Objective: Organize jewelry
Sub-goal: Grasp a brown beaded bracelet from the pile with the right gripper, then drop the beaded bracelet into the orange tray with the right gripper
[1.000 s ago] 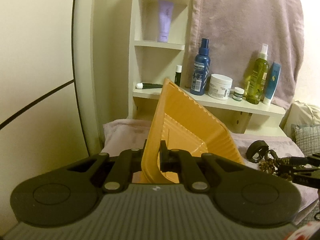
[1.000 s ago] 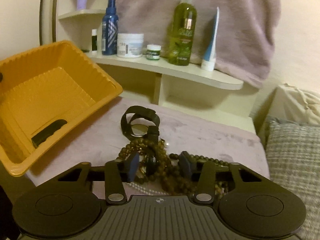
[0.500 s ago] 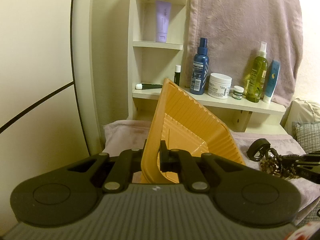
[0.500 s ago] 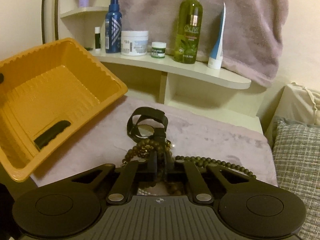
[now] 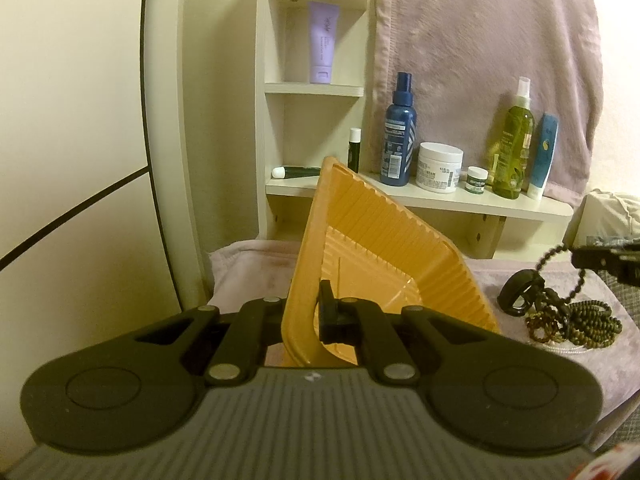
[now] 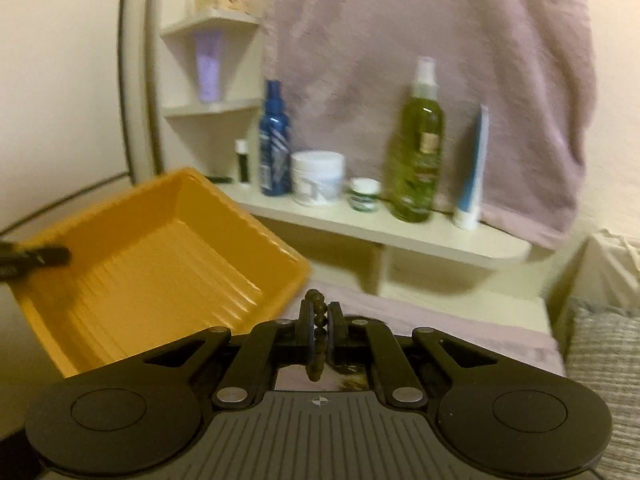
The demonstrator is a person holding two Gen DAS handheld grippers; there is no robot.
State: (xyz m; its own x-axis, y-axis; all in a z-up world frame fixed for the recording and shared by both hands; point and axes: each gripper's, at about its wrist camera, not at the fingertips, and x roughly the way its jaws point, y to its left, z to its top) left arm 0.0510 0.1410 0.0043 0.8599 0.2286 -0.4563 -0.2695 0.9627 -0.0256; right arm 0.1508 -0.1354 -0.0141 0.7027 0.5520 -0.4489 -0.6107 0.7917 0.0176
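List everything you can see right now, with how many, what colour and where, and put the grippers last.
Tray: one, orange, tilted up over the mauve cloth.
Bead strand: one, dark brown, pinched in the right gripper.
Jewelry pile: beaded strands, brown, on the cloth right of the tray.
Watch: one, black, beside the pile.
Spray bottles: blue and green, on the shelf.
Cream jars: large white, small green-labelled, between the bottles.
Tubes: lilac on an upper shelf, blue at the shelf's right end.
Towel: one, mauve, hanging behind.
Left gripper: black, shut on the tray rim.
Right gripper: black, raised beside the tray.
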